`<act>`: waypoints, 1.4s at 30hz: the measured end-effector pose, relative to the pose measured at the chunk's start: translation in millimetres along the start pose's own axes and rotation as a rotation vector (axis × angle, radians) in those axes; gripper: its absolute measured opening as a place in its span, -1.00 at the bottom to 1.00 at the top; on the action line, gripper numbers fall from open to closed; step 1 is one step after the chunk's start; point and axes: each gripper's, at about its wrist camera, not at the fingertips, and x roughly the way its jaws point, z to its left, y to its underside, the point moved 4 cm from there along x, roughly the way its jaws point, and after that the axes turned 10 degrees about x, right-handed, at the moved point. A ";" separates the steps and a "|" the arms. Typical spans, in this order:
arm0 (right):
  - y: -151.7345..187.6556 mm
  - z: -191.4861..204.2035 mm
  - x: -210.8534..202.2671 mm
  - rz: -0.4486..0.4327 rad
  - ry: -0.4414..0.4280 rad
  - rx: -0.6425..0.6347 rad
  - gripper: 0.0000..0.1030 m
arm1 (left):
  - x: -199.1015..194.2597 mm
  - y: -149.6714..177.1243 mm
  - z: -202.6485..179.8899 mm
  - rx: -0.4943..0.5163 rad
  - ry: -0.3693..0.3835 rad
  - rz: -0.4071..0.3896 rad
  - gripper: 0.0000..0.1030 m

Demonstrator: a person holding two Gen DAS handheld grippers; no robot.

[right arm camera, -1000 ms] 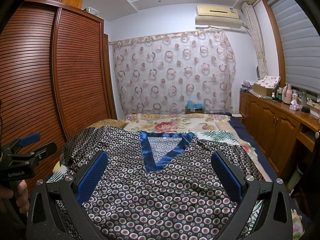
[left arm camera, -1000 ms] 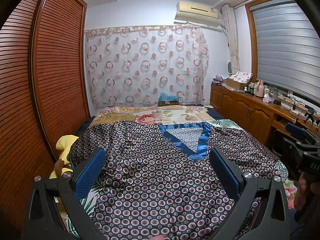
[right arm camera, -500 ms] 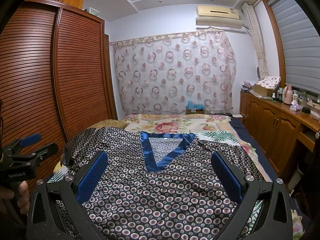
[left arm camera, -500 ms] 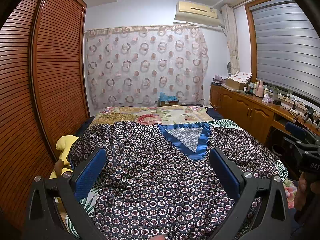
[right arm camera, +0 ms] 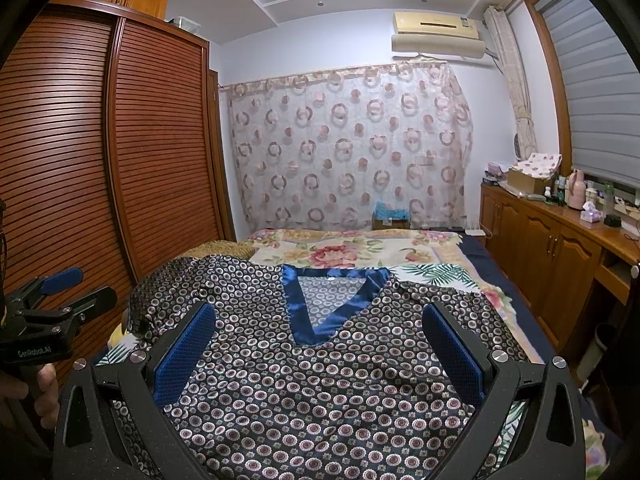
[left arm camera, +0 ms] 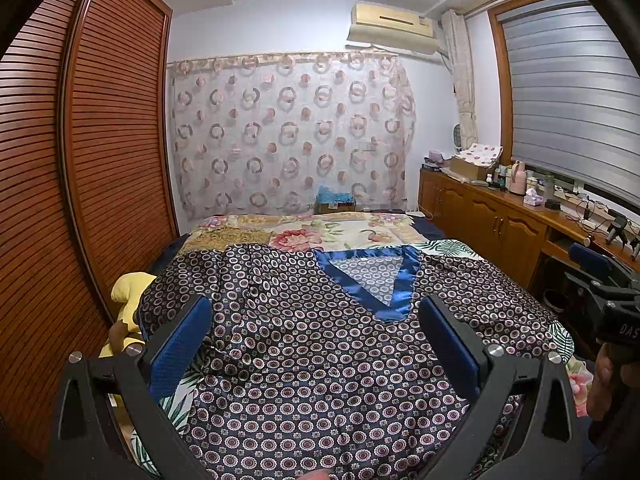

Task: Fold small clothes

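A dark satin top (left arm camera: 320,360) with a small circle print and a blue V-neck trim (left arm camera: 372,280) lies spread flat on the bed, collar at the far side. It also shows in the right wrist view (right arm camera: 320,392), with its blue trim (right arm camera: 332,304). My left gripper (left arm camera: 316,344) is open and empty, held above the near part of the top. My right gripper (right arm camera: 320,344) is open and empty too, above the same garment. Each gripper shows at the edge of the other's view: the right one (left arm camera: 600,292), the left one (right arm camera: 52,308).
A floral bedspread (left arm camera: 320,232) covers the bed. A slatted wooden wardrobe (left arm camera: 80,160) stands along the left. A wooden cabinet (left arm camera: 500,216) with bottles and boxes runs along the right. A yellow soft toy (left arm camera: 128,292) lies at the bed's left edge.
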 end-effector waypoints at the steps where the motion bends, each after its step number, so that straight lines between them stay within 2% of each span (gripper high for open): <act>1: -0.1 0.2 0.1 0.000 0.000 0.000 1.00 | -0.1 0.0 0.0 0.000 0.000 0.000 1.00; 11: -0.7 0.3 0.2 -0.001 0.001 0.001 1.00 | -0.4 -2.3 0.1 0.001 0.000 -0.001 1.00; 18: -0.5 -0.3 4.5 0.007 -0.009 0.013 1.00 | -9.2 -13.3 -0.5 -0.013 0.001 0.028 1.00; 21: 1.2 -2.1 8.3 0.015 -0.022 0.015 1.00 | -0.2 -6.3 7.4 -0.019 0.000 0.042 1.00; 26: 5.9 1.8 25.2 0.038 -0.054 -0.003 1.00 | 21.9 14.5 35.5 -0.046 -0.014 0.071 1.00; 34: 12.1 14.1 79.1 0.121 -0.102 -0.050 1.00 | 52.0 42.5 84.8 -0.061 -0.081 0.135 1.00; 42: 6.5 22.1 129.7 0.202 -0.137 -0.082 1.00 | 75.3 67.9 136.5 -0.133 -0.118 0.204 1.00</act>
